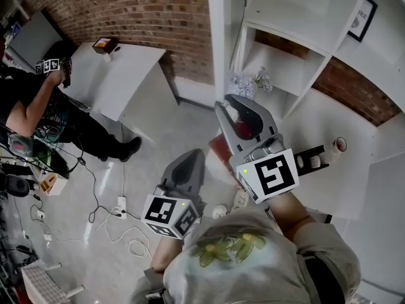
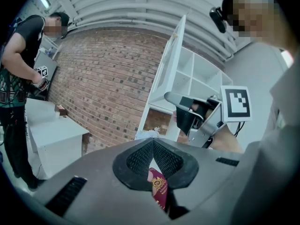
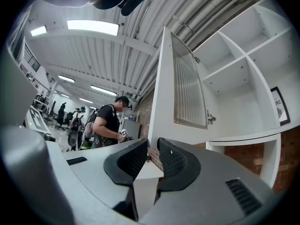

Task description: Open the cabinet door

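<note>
Closest to the lens, at the bottom of the head view: grey shirt (image 1: pixel 253 258) with a green print. Just above it, left gripper (image 1: pixel 192 159) at lower centre and right gripper (image 1: pixel 235 106) higher, near the middle of the frame, both pointing up the picture.

Left gripper view: clamps a maroon booklet (image 2: pixel 158 191) with a gold crest between clenched jaws, at lower centre. Right gripper view: shows jaws parted by a narrow gap, grasping nothing.

Cabinet door (image 3: pixel 187 86): white frame around a ribbed pane, swung out from the white shelf unit (image 3: pixel 243 69), filling the upper middle of the right gripper view. Not between either gripper's jaws. In the head view, seen edge-on as a white upright at top centre, with the right gripper's tip just below its lower end. To its right, open shelves, pale flowers (image 1: pixel 250 84) on a low shelf and a framed picture (image 1: pixel 362 18) at the upper right.

Upper left of the head view: brick wall (image 1: pixel 145 11), white table (image 1: pixel 120 75) with a small box (image 1: pixel 104 44) on its far corner, and another person (image 1: pixel 31 113) holding up a marker cube (image 1: pixel 49 65). Lower left: cables (image 1: pixel 120 217) trailing across the floor.
</note>
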